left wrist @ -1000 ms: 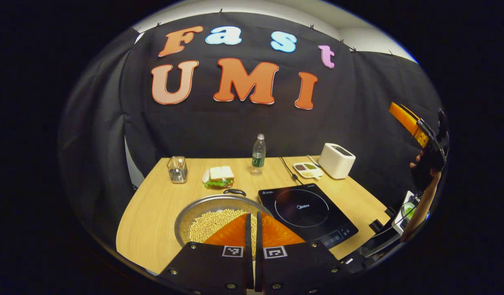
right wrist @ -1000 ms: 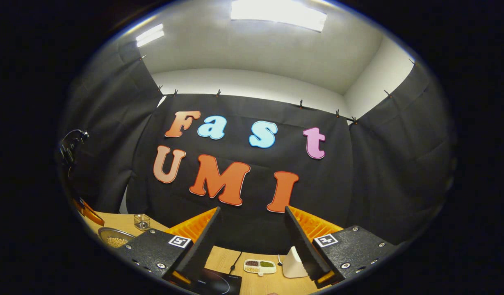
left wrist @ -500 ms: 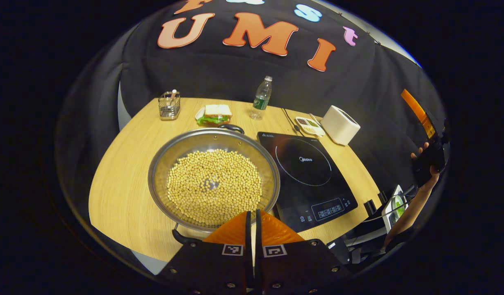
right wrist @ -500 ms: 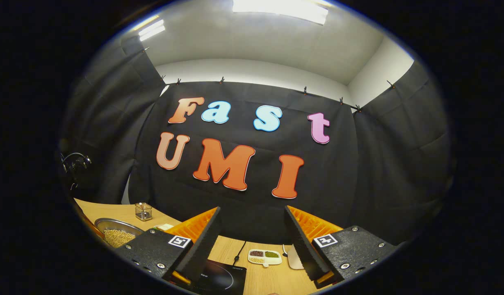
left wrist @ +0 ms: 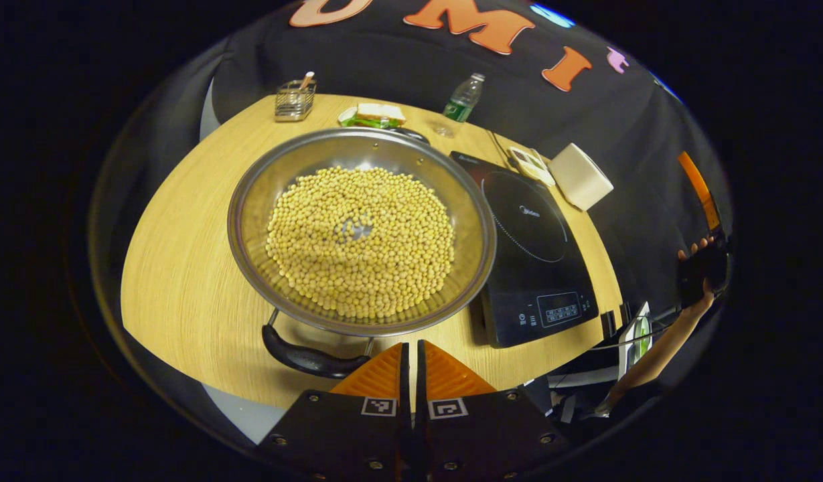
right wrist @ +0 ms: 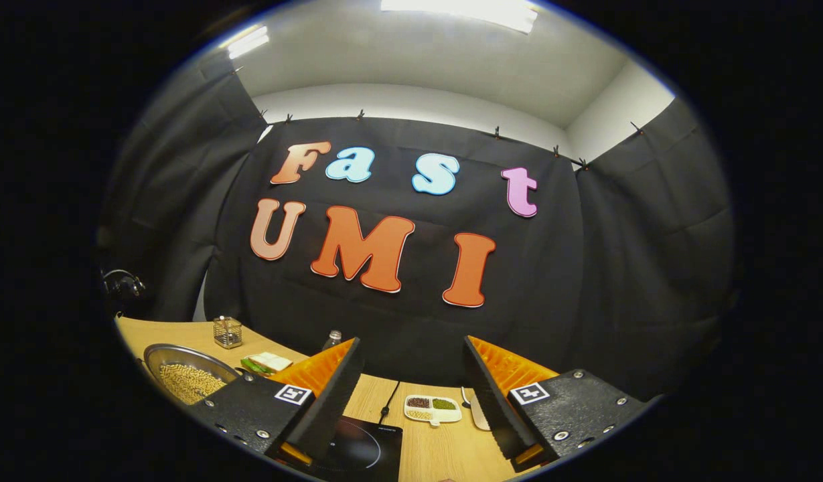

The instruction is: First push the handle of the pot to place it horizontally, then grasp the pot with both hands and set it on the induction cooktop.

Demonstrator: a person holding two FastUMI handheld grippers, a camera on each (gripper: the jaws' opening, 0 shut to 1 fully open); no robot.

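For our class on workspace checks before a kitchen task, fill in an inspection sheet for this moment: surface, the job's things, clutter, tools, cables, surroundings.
Surface: wooden table, bare at the near left.
Job's things: pot of pale beans, near handle towards the camera; induction cooktop beside it, nothing on it.
Clutter: wire holder, sandwich, bottle, divided dish, white box along the far edge.
Tools: left tool shut, empty, just short of the handle; right tool open, raised, empty.
Cables: black cable behind the cooktop.
Surroundings: black cloth walls, ceiling lights.
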